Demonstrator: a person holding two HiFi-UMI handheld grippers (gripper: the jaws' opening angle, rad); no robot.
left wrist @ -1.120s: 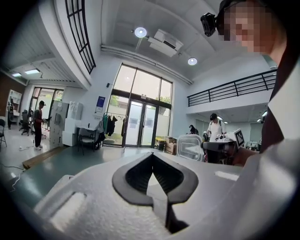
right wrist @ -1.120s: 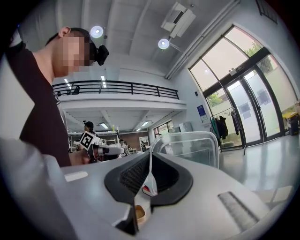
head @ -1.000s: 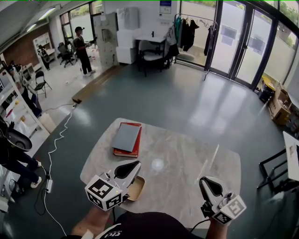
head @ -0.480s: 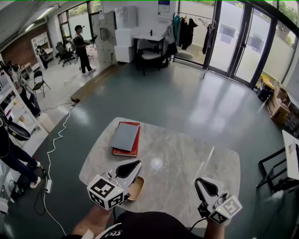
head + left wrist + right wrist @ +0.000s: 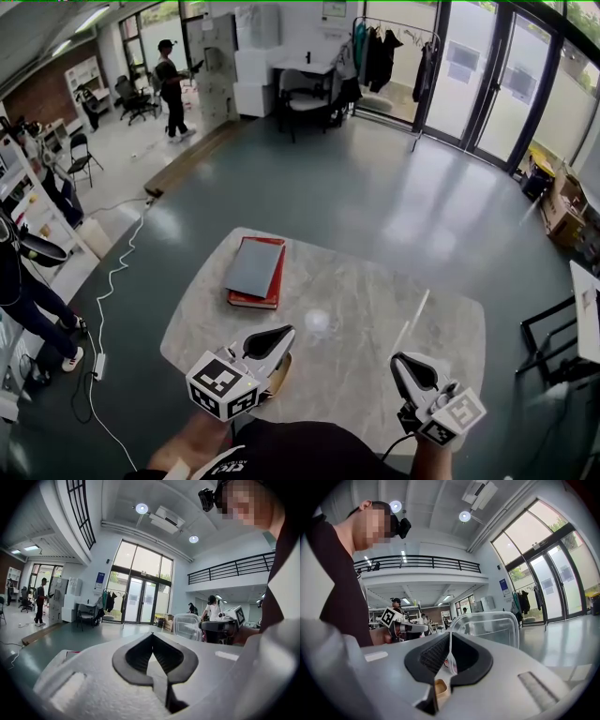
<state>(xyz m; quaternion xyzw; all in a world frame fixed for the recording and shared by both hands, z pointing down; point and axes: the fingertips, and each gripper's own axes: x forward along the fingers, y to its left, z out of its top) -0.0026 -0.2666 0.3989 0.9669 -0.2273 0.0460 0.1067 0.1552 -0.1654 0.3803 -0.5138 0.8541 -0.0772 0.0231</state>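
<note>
Near edge of a veined stone table [image 5: 356, 281]: left gripper [image 5: 286, 332] pinched closed and empty; right gripper [image 5: 401, 364] clamps the thin wall of a clear, round-cornered plastic tub [image 5: 497, 630] at near right.

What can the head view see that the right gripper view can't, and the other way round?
Head view only: the marble table, the stacked books, and the right tongs seen from outside. Right gripper view only: ceiling lamps, a balcony railing, and those tongs shut on the thin edge of a clear plastic box. Both: the left tongs.
</note>
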